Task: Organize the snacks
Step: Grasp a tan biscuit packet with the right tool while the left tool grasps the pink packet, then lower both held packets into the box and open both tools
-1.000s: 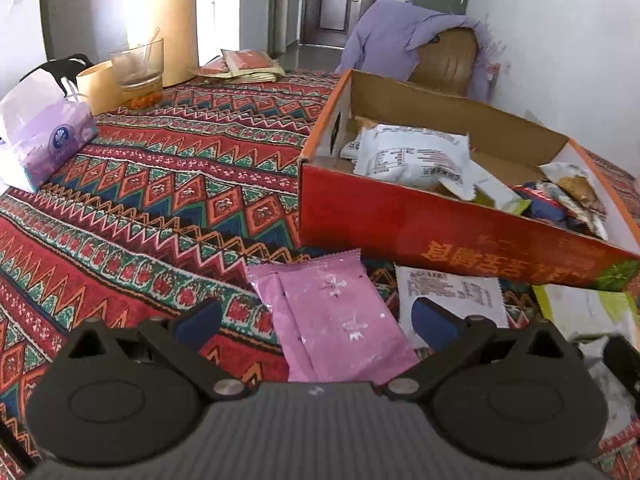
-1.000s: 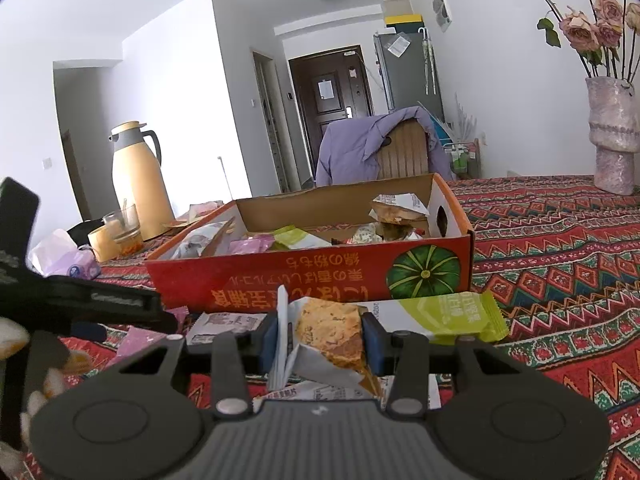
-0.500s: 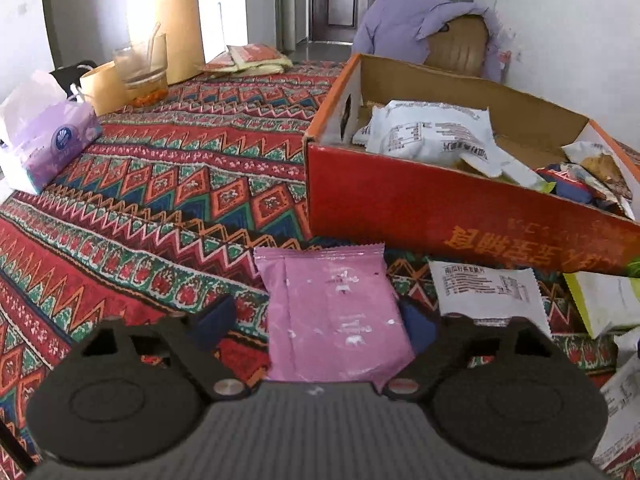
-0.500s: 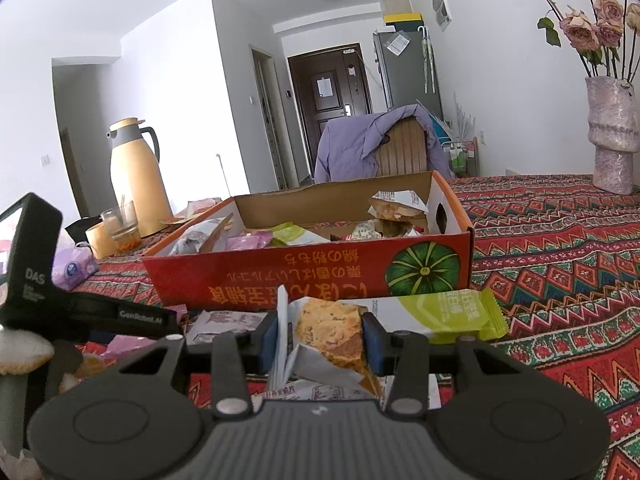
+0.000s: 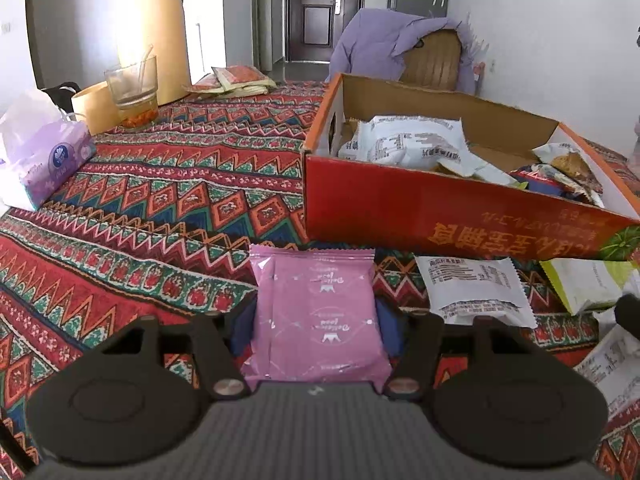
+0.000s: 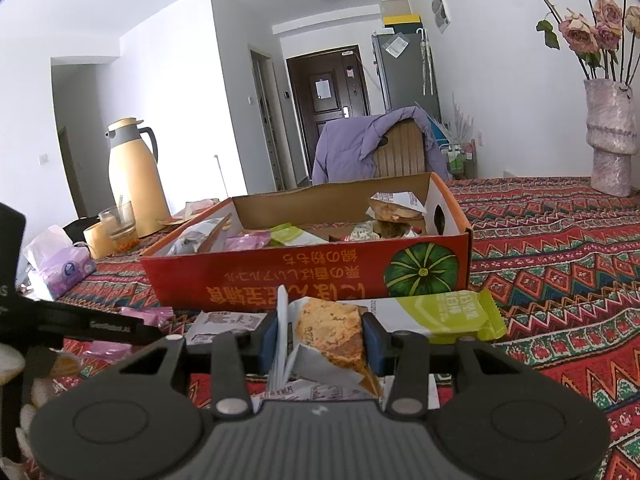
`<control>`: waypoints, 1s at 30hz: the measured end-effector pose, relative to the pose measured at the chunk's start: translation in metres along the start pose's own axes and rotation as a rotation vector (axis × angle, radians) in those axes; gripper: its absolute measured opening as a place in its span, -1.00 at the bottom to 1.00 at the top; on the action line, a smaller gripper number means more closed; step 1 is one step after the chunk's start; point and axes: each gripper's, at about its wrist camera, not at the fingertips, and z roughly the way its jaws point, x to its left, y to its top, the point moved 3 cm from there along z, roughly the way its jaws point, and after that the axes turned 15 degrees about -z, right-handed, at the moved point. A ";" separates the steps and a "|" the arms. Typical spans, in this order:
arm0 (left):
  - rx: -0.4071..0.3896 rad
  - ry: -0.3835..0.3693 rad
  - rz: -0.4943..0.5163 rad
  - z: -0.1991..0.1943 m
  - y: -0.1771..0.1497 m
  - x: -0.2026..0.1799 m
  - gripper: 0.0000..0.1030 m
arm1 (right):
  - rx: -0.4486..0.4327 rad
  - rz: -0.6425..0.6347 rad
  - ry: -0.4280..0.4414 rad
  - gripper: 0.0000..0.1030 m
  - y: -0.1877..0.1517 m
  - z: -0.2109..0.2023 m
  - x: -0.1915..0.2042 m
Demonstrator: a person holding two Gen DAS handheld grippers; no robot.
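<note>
My left gripper [image 5: 312, 320] has just been closing its jaws on the pink packet [image 5: 316, 312], which lies on the tablecloth [image 5: 160, 208] before the near wall of the red box [image 5: 440, 216]. My right gripper [image 6: 320, 334] is clenched on a pastry packet [image 6: 332, 332], ready for the box.

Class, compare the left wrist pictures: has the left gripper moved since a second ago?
Yes. The left gripper edged toward the red box, and its jaws have just been closing on the pink snack packet.

One red cardboard box [image 5: 440, 216], one pink snack packet [image 5: 316, 312], one white printed packet [image 5: 472, 288], one thermos [image 5: 150, 28], one glass [image 5: 132, 92], one tissue pack [image 5: 44, 156], one vase [image 6: 610, 136], two grippers.
</note>
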 end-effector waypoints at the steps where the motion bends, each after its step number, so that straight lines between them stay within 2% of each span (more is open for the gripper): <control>1: -0.004 -0.005 0.004 -0.003 0.000 0.000 0.20 | -0.002 -0.001 0.000 -0.18 0.000 0.000 0.000; 8: -0.069 -0.069 0.017 -0.030 0.004 -0.002 0.20 | -0.020 -0.036 -0.003 -0.18 0.006 -0.006 0.006; 16: -0.150 -0.134 0.007 -0.059 0.023 -0.013 0.20 | -0.059 -0.062 -0.027 -0.17 0.029 -0.021 0.009; 23: -0.194 -0.179 0.027 -0.066 0.047 -0.035 0.20 | -0.099 -0.086 -0.047 -0.17 0.059 -0.019 0.008; 30: -0.225 -0.198 0.039 -0.059 0.077 -0.057 0.20 | -0.111 -0.096 -0.067 -0.17 0.087 0.008 0.000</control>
